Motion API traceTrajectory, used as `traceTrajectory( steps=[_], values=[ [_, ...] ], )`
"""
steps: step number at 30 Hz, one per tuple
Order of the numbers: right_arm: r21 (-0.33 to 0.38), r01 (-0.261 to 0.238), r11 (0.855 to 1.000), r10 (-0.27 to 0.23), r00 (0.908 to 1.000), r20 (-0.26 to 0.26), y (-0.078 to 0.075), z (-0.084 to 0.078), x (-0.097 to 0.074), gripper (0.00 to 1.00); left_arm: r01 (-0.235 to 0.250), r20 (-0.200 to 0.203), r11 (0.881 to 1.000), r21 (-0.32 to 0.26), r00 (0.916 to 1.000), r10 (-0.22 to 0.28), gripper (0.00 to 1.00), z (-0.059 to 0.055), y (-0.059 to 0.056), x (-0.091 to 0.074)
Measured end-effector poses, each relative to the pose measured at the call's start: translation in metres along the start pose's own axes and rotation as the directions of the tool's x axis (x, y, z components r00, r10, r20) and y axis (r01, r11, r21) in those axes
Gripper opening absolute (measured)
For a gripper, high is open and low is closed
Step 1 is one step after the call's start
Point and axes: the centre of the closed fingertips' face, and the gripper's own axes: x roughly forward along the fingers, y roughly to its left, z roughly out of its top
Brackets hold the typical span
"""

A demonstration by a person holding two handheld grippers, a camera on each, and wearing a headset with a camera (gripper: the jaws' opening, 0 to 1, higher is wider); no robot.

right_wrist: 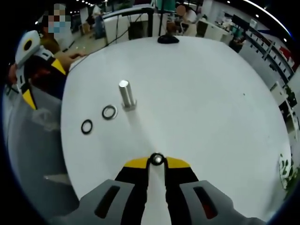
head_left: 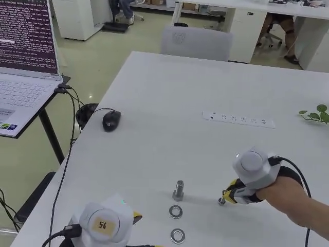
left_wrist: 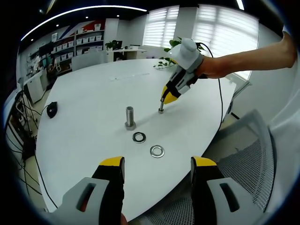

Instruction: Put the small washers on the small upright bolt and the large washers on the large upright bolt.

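Note:
The large upright bolt (head_left: 178, 190) (left_wrist: 130, 117) (right_wrist: 125, 94) stands on the white table (head_left: 164, 103). Two large washers (head_left: 176, 211) (head_left: 178, 236) lie flat just in front of it, also seen from the left gripper as washers (left_wrist: 139, 137) (left_wrist: 157, 151). To the right stands the small upright bolt (head_left: 222, 201) (left_wrist: 161, 110). My right gripper (head_left: 226, 197) (right_wrist: 157, 161) (left_wrist: 162, 99) is at its top, shut on a small washer (right_wrist: 157, 159). My left gripper (left_wrist: 157, 163) (head_left: 136, 218) hovers open near the table's front edge, nothing between its fingers.
A black mouse (head_left: 111, 120) and a white power strip (head_left: 238, 119) lie farther back on the table. A laptop (head_left: 25, 62) sits on a stand to the left, a grey chair (head_left: 195, 42) at the far edge, a plant (head_left: 316, 115) at the right.

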Motion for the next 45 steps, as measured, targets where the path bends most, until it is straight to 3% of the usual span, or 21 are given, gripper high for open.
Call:
traceTrajectory(
  steps=[12,20,27,32,38,45],
  values=[
    [0.023,-0.015,1.000,0.016,0.9994,-0.032,0.003,-0.017,0.026,0.13,-0.005,-0.006,1.000,-0.005,1.0000,0.005,0.56,-0.002,0.003,-0.001],
    [0.006,-0.005,1.000,0.005,0.9997,-0.022,0.003,-0.016,0.021,0.19,0.000,0.000,1.000,-0.001,1.0000,0.000,0.56,0.002,0.000,0.001],
    [0.036,0.027,0.999,-0.027,0.9996,0.007,0.001,-0.025,0.003,0.23,0.004,-0.001,1.000,0.003,1.0000,-0.004,0.56,0.003,-0.001,0.002],
    [0.023,0.025,0.999,-0.025,0.9996,0.013,0.015,-0.042,-0.006,0.26,0.008,-0.001,1.000,0.008,1.0000,-0.008,0.56,0.003,-0.002,0.002],
    [0.016,-0.006,1.000,0.006,1.0000,0.004,0.043,-0.062,-0.007,0.27,0.013,-0.002,1.000,0.014,0.9999,-0.013,0.56,0.003,-0.003,0.003],
    [0.001,-0.056,0.998,0.056,0.9980,0.029,0.072,-0.059,-0.001,0.28,0.016,-0.004,1.000,0.017,0.9999,-0.016,0.56,0.001,-0.004,0.002]
  ],
)
